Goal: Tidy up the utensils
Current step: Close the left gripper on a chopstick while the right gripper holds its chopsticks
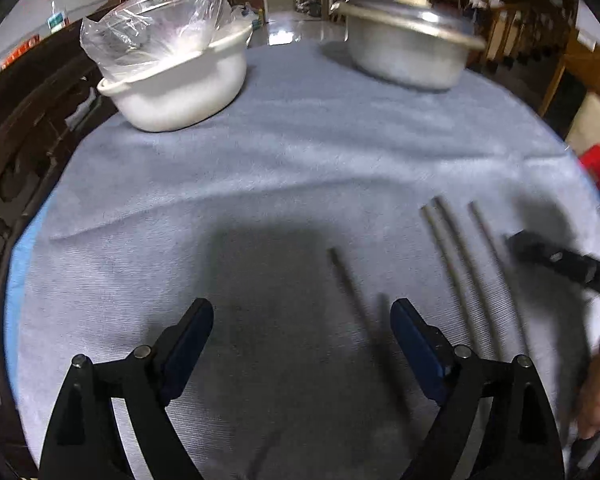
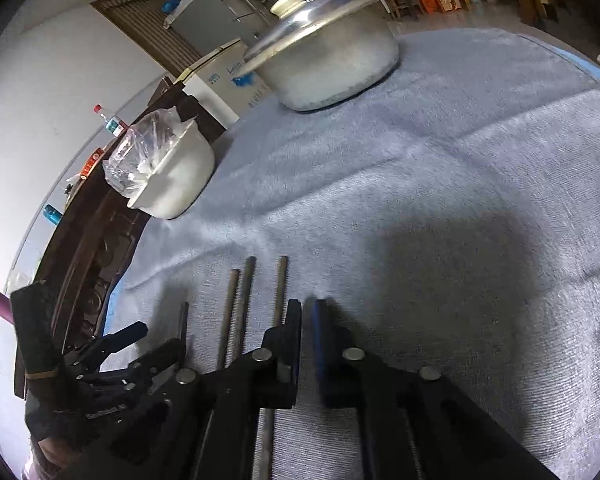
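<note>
Left wrist view. Left gripper (image 1: 302, 316): jaws spread wide, nothing between the blue pads, hovering over the grey-blue cloth (image 1: 300, 152). One dark chopstick (image 1: 350, 284) lies on the cloth just inside the right-hand jaw, running away from it. Three more chopsticks (image 1: 460, 264) lie side by side beyond that jaw, further right, roughly parallel. Right gripper (image 1: 556, 260) enters at the far right edge, blurred, near the outermost stick. Ahead of the jaws, well apart: white basin (image 1: 180, 92) with a clear plastic bag (image 1: 152, 28) on the left, lidded metal pot (image 1: 404, 48) on the right.

Right wrist view. Right gripper (image 2: 306, 308): jaws drawn nearly together, a narrow slit between the pads, nothing visibly gripped. The nearest chopstick (image 2: 280, 288) passes beneath the left-hand jaw; contact cannot be told. Two chopsticks (image 2: 240, 300) lie just left of it, a fourth (image 2: 184, 320) further left beside the left gripper (image 2: 148, 344). Basin (image 2: 176, 176) and pot (image 2: 332, 68) stand far ahead.
</note>
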`<action>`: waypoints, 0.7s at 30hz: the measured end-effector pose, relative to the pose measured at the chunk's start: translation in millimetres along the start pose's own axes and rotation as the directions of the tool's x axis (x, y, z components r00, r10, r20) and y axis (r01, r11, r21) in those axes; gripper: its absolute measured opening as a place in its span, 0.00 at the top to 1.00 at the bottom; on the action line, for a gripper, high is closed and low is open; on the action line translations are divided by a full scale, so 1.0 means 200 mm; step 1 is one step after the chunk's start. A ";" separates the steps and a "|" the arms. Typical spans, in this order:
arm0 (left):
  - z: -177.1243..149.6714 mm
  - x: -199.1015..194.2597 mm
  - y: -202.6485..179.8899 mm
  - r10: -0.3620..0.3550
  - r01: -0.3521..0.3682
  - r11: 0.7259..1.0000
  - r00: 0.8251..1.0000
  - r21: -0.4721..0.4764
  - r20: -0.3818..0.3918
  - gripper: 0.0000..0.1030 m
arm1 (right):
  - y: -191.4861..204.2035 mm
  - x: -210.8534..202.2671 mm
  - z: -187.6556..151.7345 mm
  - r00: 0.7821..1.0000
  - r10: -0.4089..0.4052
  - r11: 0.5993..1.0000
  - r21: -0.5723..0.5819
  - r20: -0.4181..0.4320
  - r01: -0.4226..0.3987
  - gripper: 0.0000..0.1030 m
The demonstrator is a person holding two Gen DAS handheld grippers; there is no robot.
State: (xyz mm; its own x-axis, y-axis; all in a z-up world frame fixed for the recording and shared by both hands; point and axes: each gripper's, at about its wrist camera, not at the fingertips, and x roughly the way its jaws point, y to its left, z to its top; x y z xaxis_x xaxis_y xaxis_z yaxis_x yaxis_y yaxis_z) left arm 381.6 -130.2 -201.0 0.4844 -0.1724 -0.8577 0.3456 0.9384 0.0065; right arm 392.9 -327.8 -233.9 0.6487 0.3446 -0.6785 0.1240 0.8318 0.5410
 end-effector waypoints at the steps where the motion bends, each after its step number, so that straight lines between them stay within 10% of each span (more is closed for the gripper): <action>1: 0.01 -0.01 -0.02 0.003 -0.003 1.000 1.000 0.010 0.005 0.12 | 0.03 0.01 0.01 1.000 -0.014 1.000 -0.019 -0.008 0.014 0.90; 13: 0.08 0.08 0.03 -0.009 -0.008 0.993 0.990 -0.114 -0.144 0.31 | 0.24 0.17 0.12 0.972 -0.191 0.964 -0.211 -0.135 0.160 0.82; 21: 0.21 0.15 0.03 0.024 -0.043 0.995 0.979 -0.089 -0.201 0.55 | 0.42 0.28 0.12 0.886 -0.434 0.844 -0.420 -0.165 0.335 0.82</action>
State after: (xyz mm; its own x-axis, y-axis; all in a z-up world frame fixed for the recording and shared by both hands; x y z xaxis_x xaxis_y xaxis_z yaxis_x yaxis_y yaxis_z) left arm 431.5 -143.2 -205.0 0.3212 -0.0857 -0.9431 0.2512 0.9679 -0.0024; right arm 457.1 -249.5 -215.4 0.3972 0.0161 -0.9176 0.0069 0.9998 0.0205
